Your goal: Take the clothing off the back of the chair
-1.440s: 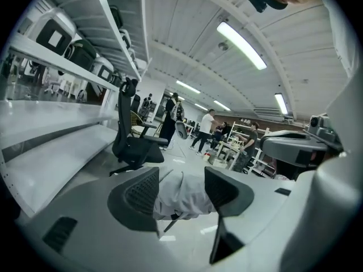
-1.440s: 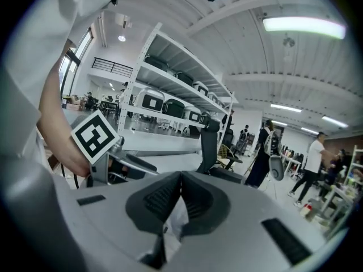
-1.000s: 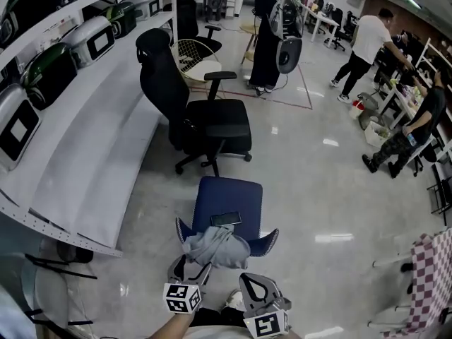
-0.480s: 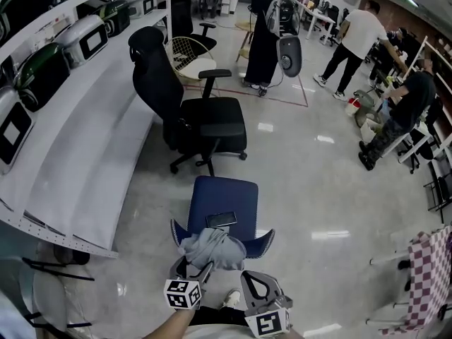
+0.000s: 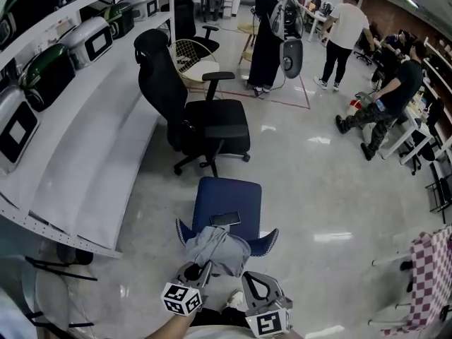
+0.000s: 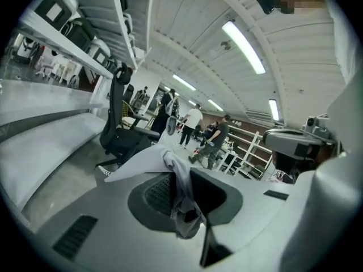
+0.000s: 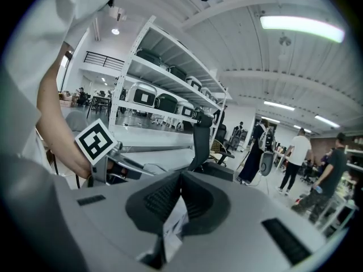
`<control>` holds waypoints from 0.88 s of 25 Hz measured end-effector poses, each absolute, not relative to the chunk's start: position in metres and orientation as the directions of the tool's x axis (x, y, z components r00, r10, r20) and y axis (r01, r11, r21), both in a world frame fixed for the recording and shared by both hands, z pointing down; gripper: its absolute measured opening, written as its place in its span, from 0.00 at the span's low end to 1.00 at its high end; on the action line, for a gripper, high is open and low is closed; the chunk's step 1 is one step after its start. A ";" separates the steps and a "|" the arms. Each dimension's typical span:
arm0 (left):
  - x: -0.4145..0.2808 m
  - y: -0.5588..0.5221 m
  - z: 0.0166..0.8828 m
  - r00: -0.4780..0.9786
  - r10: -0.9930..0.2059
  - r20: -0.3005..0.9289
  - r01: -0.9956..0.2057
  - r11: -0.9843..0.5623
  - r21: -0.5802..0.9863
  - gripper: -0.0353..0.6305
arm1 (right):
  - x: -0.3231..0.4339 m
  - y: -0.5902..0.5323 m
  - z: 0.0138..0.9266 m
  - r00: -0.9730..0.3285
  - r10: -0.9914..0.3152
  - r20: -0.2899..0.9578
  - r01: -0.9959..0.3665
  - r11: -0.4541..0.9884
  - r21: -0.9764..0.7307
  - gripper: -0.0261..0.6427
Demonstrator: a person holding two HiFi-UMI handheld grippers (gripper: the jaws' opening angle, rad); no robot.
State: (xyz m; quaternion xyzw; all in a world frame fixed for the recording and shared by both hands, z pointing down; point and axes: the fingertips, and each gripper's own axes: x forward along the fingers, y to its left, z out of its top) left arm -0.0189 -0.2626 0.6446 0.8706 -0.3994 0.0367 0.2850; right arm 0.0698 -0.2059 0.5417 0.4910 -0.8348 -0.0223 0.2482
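Grey clothing (image 5: 217,247) lies draped over the back of the blue chair (image 5: 227,196). Left claw (image 5: 200,269) closing narrow on a fold of it; right claw (image 5: 251,282) pressed together, idle just beside. We reckon a thin pinch may slip, or cloth snag on the backrest and tug the chair.

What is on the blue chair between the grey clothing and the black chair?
A flat dark phone, on the blue seat between clothing and black chair. The head view shows it.
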 end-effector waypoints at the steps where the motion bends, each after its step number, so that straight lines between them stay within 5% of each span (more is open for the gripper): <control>1: -0.018 -0.261 0.635 0.689 -0.673 0.268 -0.704 -0.534 0.469 0.16 | 0.068 -0.204 0.542 -0.396 -0.830 0.393 -0.809 0.518 0.278 0.06; 22: -0.054 -0.212 0.539 0.784 -0.619 0.041 -0.565 -0.685 0.459 0.14 | -0.010 -0.157 0.541 -0.388 -0.845 0.369 -0.821 0.498 0.279 0.06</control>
